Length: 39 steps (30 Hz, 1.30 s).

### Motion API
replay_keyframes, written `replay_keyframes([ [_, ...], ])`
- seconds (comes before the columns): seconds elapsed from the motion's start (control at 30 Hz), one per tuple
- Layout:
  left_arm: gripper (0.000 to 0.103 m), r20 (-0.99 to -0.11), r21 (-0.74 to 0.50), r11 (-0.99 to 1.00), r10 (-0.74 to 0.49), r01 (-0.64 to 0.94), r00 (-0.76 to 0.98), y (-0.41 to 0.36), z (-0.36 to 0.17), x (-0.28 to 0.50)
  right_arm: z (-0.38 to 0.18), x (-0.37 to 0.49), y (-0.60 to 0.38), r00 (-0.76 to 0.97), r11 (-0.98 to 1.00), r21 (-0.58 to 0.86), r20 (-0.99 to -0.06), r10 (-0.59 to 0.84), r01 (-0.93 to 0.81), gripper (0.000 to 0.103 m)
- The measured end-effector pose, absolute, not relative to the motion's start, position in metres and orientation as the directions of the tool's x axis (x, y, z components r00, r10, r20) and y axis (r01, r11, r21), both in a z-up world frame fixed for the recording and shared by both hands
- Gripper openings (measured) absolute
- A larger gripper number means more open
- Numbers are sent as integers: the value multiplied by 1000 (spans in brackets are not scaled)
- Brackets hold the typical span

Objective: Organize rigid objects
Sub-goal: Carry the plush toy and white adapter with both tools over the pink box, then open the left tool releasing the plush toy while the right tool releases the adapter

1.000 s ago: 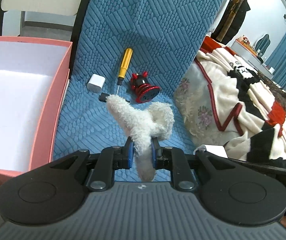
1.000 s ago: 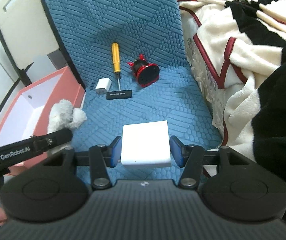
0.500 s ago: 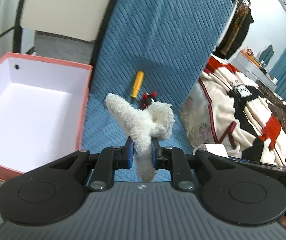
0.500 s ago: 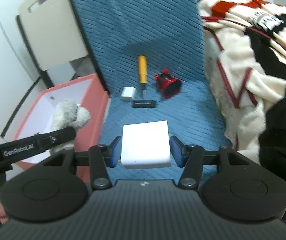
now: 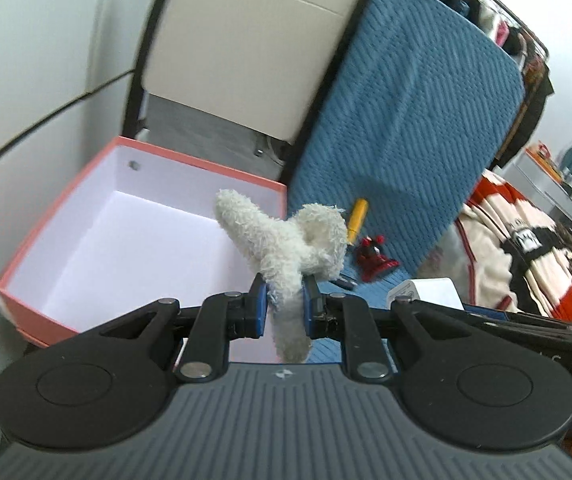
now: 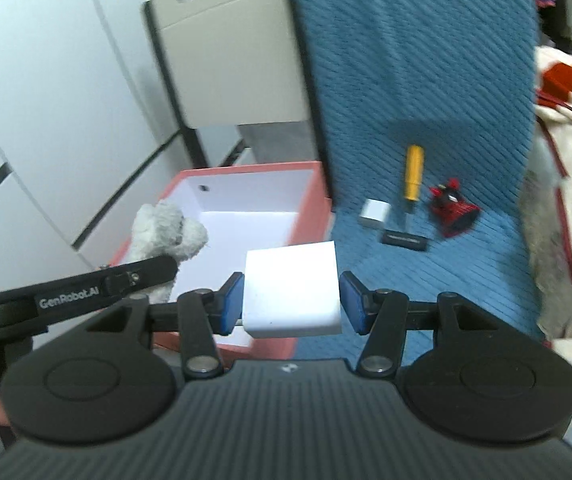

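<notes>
- You are in the carrying step: both loads hang near the open pink cardboard box with white inside point(image 5: 86, 248), not yet put down.
- Your left hand-held gripper point(image 5: 284, 310) is clenched narrowly on the fluffy white plush toy point(image 5: 282, 240), which sticks up over the box corner.
- Your right hand-held gripper point(image 6: 291, 306) grasps the white rigid plastic block point(image 6: 291, 290), half open, just beside the box rim.
- Next, I think, you must bring the block fully over the box, lower it, then release.
</notes>
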<state>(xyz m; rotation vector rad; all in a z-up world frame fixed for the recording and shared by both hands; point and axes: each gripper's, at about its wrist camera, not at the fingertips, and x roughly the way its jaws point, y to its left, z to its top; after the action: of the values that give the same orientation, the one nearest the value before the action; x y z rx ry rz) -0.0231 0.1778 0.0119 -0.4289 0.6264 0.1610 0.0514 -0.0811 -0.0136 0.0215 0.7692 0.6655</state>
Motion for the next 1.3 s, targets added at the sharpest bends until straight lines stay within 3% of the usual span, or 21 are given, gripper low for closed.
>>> replay_keyframes([
  [0.33,20,-648,-333,868,73,-369,758,248,-2,-17,-25,56,-15,446,755,256,-676,586,-604,55],
  [0.83,20,-773,-326,836,34,-442,633,327,-90,50,-96,111,77,362,754,169,-797,483,-634,55],
  [1.3,21,-820,-311,827,15,-467,573,346,-135,68,-143,136,105,300,764,161,-854,425,-625,55],
])
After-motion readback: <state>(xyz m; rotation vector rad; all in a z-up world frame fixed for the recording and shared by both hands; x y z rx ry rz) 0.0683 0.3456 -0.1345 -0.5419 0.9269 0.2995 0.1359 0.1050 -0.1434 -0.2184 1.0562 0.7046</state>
